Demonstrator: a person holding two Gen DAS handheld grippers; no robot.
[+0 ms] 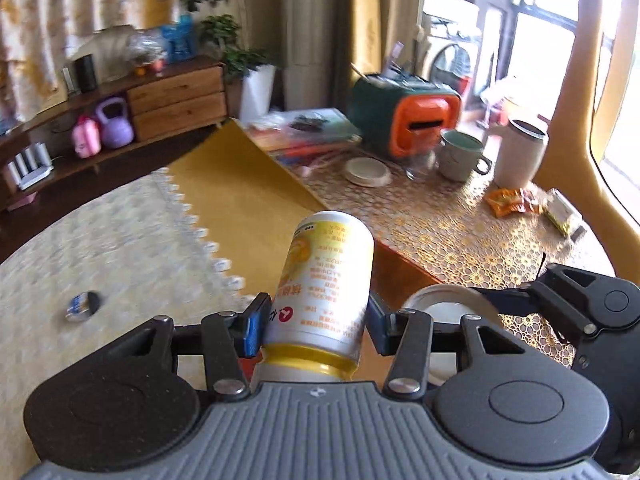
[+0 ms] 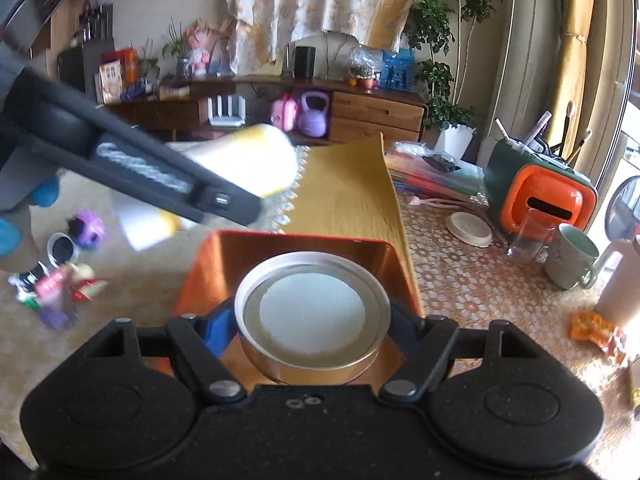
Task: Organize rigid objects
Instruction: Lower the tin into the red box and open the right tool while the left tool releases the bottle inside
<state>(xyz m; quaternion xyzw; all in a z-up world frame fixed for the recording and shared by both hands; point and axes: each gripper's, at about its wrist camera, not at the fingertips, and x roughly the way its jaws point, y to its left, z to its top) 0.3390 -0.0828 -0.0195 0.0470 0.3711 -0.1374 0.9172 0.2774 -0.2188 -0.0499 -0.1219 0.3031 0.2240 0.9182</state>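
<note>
My left gripper (image 1: 314,326) is shut on a yellow and white bottle (image 1: 326,280), held upside down in the air beside the table edge. The bottle and the left gripper also show blurred in the right wrist view (image 2: 244,162). My right gripper (image 2: 316,320) is shut on a round metal tin (image 2: 312,304) with a white inside, held over an open orange metal box (image 2: 224,264). The tin shows in the left wrist view (image 1: 444,308) beside the right gripper's body.
The table (image 2: 460,280) has a lace cloth, a green mug (image 2: 570,258), a glass (image 2: 530,236), a white lid (image 2: 468,228), an orange-green holder (image 2: 540,192), books and snack packets. Small toys and tins (image 2: 64,256) lie on the rug. A small tin (image 1: 84,306) lies on the rug.
</note>
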